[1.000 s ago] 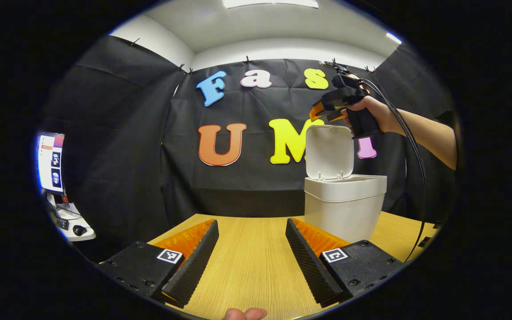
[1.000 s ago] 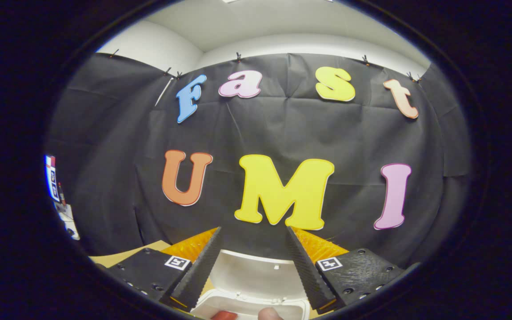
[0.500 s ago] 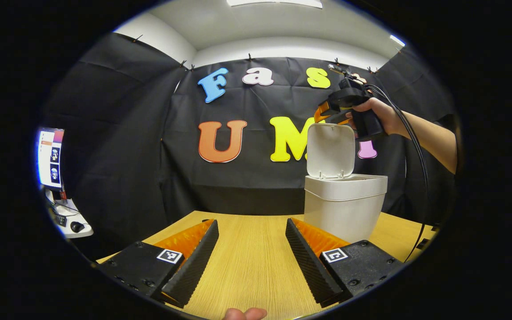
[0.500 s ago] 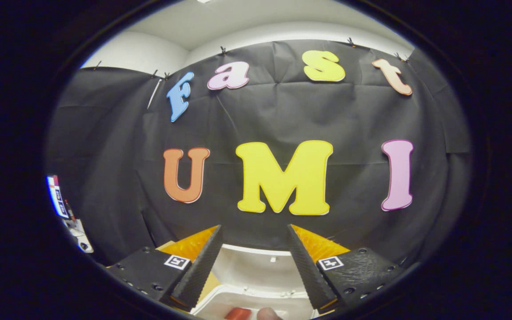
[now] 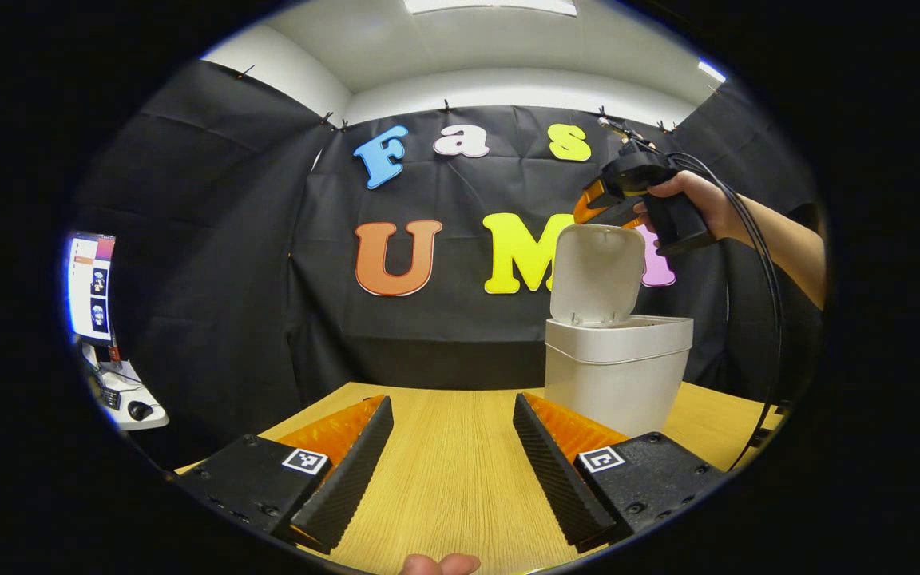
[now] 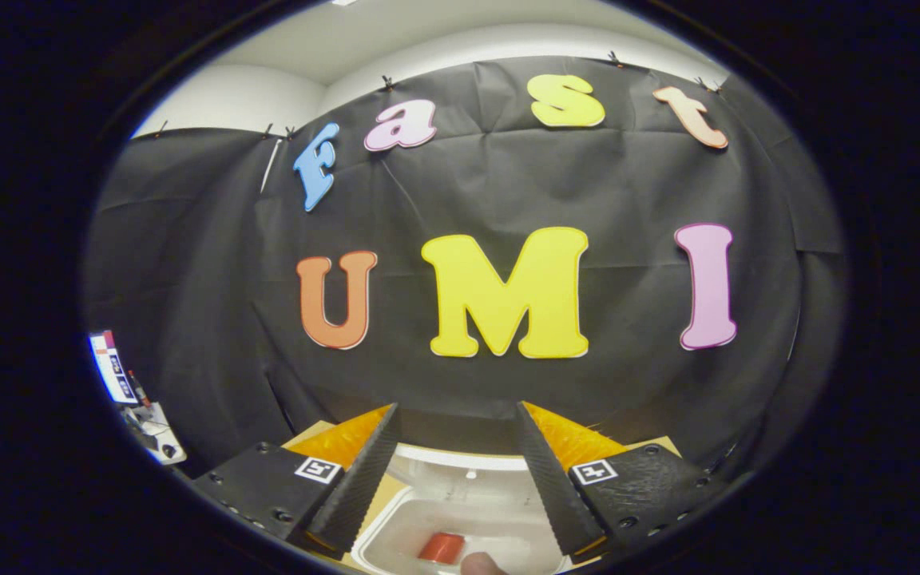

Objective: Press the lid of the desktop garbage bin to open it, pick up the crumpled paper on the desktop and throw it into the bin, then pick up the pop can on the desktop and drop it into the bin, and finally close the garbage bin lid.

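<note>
The white garbage bin [image 5: 618,375] stands on the wooden table [image 5: 452,479], right of centre, with its lid [image 5: 597,271] raised and leaning slightly over the opening. A hand holds my right gripper [image 5: 600,204] just above and behind the lid's top edge. In the right gripper view, my right gripper [image 6: 458,411] is open and looks down past the lid [image 6: 460,467] into the bin [image 6: 396,531], where a red pop can [image 6: 442,548] lies. My left gripper [image 5: 452,403] is open and low over the table, left of the bin, with nothing between its fingers.
A monitor [image 5: 91,287] and a small desk with a mouse [image 5: 140,412] stand off to the far left, beyond the table. A black cable [image 5: 762,319] hangs from the right gripper down past the bin's right side. The table's far edge runs behind the bin.
The right gripper has moved back and right, over the lid's top edge, and tipped downward. The lid leans a little further forward. The red can inside the bin has come into sight.
</note>
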### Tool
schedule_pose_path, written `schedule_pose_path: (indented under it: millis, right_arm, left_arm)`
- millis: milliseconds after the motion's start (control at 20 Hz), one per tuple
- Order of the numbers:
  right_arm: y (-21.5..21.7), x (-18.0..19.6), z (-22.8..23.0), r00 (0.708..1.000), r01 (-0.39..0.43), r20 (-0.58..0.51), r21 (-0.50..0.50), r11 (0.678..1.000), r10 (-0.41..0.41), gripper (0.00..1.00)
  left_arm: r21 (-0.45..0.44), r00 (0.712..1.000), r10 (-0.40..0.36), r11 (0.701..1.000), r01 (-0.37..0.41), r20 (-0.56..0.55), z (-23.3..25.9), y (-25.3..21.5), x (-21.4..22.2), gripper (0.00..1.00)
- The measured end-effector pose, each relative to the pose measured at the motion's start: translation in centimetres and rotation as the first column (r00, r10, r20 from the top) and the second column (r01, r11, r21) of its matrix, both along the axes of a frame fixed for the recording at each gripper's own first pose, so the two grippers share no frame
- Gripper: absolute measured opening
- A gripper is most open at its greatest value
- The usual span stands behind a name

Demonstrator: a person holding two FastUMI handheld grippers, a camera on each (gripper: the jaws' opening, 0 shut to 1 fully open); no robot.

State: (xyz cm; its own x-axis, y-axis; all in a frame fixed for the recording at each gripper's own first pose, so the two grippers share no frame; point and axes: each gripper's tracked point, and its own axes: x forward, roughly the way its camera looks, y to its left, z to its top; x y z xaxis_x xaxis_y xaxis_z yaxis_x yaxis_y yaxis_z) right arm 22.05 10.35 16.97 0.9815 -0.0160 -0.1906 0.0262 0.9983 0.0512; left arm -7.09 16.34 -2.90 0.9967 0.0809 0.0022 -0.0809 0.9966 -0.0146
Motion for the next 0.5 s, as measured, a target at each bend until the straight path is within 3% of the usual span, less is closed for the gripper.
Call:
schedule_pose_path:
  millis: [50, 250, 500]
  right_arm:
    - [0.0, -0.6, -0.6, 1.000, -0.005, -0.024, 0.016, 1.000, 0.005, 0.92]
    - [-0.3, -2.2, -3.3, 0.994, -0.009, -0.104, 0.070, 0.997, 0.016, 0.89]
    - [-1.0, -4.0, -7.5, 0.983, -0.015, -0.185, 0.035, 0.999, 0.022, 0.88]
  left_arm:
    - [-0.001, 1.000, 0.002, 1.000, -0.002, -0.006, -0.1, 0.0, 0.1, 0.98]
    - [0.008, 1.000, -0.004, 1.000, 0.004, -0.016, -0.4, -0.3, 0.3, 0.98]
    - [0.018, 1.000, -0.014, 1.000, 0.014, -0.003, -0.1, -0.9, 0.1, 0.98]
